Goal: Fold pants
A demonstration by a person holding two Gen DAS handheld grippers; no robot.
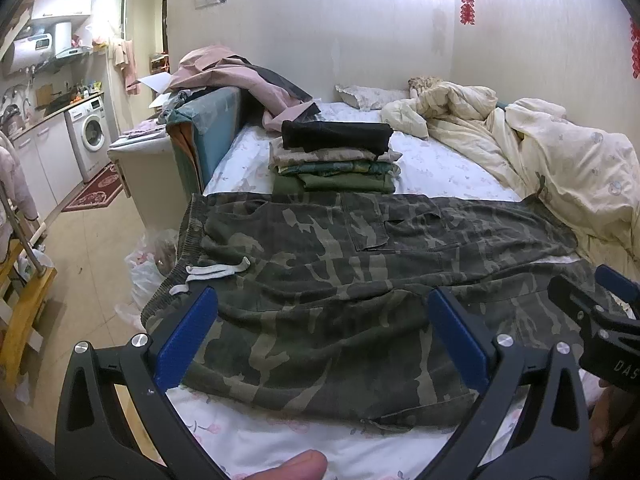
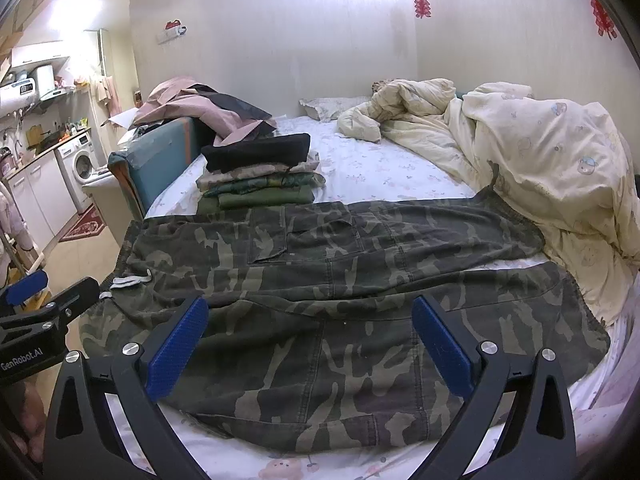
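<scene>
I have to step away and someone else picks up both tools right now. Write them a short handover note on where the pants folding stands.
Left tool: open, holding nothing, hovering over the waist end of the camouflage pants.
Right tool: open, holding nothing, over the near leg.
Pants: spread flat across the bed, waistband and white drawstring toward the left edge, legs running right toward the cream duvet.
Done: a stack of folded clothes sits behind the pants; this pair is laid out.
Left: every fold on this pair; probably start by laying one leg over the other, then add it to the stack.
</scene>
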